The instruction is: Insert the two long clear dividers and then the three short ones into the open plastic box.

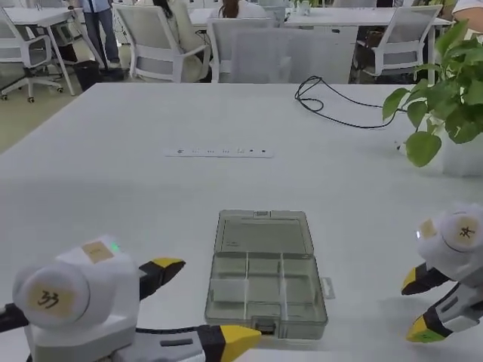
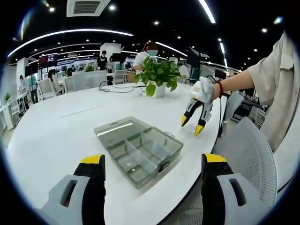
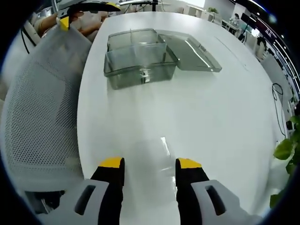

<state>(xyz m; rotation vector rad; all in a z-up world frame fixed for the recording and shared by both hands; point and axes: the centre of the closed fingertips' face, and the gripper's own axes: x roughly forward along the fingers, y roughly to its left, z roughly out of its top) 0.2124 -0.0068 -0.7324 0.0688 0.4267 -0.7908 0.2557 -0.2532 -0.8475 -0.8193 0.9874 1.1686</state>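
Plastic box; "33" on left gripper

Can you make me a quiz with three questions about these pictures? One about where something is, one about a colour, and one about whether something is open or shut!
1. Where is the potted plant?
A. Inside the box
B. On the table, off to the right beyond the plastic box
C. On a chair

2. What colour are the jaw tips of the left gripper and the right gripper?
A. Yellow
B. Red
C. Green

3. How is the box's lid?
A. Shut tight
B. Open, lying flat behind the box
C. Held up by a gripper

Answers:
1 B: the head view shows the plant standing on the white table, right of the box.
2 A: both gripper views show yellow tips on dark jaws.
3 B: the lid lies flat on the table, still joined to the box's far edge.
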